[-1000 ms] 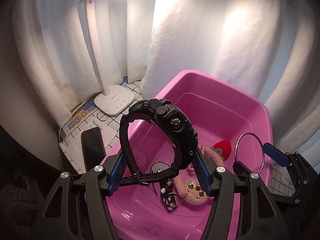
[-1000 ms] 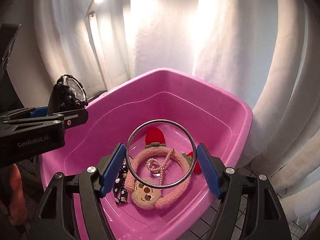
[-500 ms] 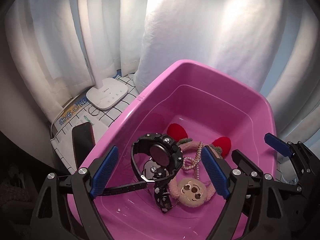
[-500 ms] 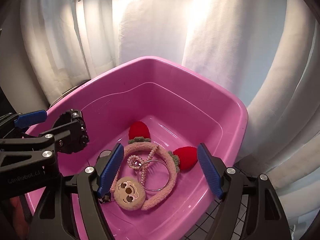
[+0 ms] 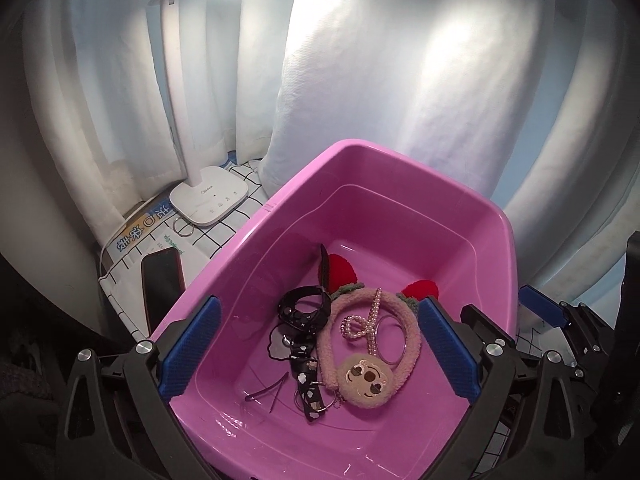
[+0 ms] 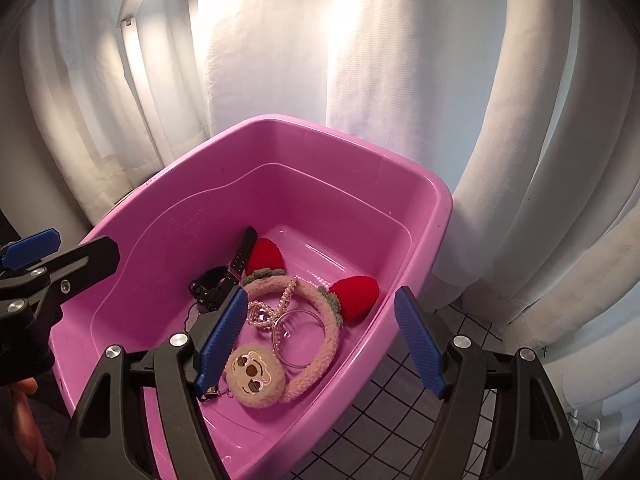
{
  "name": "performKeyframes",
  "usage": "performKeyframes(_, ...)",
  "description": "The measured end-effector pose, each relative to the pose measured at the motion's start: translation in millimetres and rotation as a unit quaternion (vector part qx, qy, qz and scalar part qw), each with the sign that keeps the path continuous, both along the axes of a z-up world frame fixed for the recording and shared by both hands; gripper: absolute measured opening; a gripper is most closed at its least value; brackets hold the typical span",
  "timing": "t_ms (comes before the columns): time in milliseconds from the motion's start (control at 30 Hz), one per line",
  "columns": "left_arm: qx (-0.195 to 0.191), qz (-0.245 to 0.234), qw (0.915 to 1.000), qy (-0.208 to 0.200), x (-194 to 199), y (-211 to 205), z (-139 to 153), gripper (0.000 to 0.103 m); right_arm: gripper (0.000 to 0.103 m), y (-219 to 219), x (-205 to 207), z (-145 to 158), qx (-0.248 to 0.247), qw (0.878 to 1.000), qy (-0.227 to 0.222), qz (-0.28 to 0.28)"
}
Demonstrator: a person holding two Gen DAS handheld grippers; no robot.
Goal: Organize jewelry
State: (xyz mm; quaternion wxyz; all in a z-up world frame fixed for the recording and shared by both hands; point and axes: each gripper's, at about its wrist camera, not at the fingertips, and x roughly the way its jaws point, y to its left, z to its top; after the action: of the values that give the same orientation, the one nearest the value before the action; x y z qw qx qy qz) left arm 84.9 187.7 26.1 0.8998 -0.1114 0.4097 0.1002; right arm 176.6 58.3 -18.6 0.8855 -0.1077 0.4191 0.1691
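Note:
A pink plastic tub holds the jewelry. In it lie a black watch, a silver bangle, a pearl string, a plush headband with red ears and a black patterned strap. My left gripper is open and empty above the tub's near side. My right gripper is open and empty above the tub's near right corner.
A white desk lamp stands left of the tub on a checked cloth. A small metal ring and a dark phone lie near it. White curtains hang behind.
My left gripper opened and let the watch fall into the tub. My right gripper opened and let the bangle fall onto the headband. Both grippers pulled back.

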Motion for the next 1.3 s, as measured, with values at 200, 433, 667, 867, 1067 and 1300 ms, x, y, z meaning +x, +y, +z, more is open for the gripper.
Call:
performKeyframes(200, 0.016, 0.017, 0.9997, 0.009, -18, -10, 3, 0.097, 0.072, -12, -16, 2, 0.001, 1.0, 0.0, -0.016)
performKeyframes(433, 0.031, 0.033, 0.9988, 0.017, -34, -18, -2, 0.097, 0.072, -28, -31, 3, 0.006, 0.998, 0.006, -0.058)
performKeyframes(667, 0.028, 0.037, 0.9985, 0.03, -40, -26, -10, 0.097, 0.072, -38, -39, 4, 0.008, 0.997, 0.01, -0.076)
performKeyframes(867, 0.031, 0.042, 0.9981, 0.033, -42, -29, -9, 0.097, 0.072, -46, -47, 9, 0.008, 0.996, 0.006, -0.083)
performKeyframes(1067, 0.036, 0.042, 0.998, 0.032, -44, -33, -6, 0.097, 0.072, -48, -51, 11, 0.005, 0.997, 0.007, -0.08)
performKeyframes(1300, 0.038, 0.041, 0.998, 0.031, -45, -35, -5, 0.097, 0.072, -50, -53, 13, 0.005, 0.997, 0.002, -0.082)
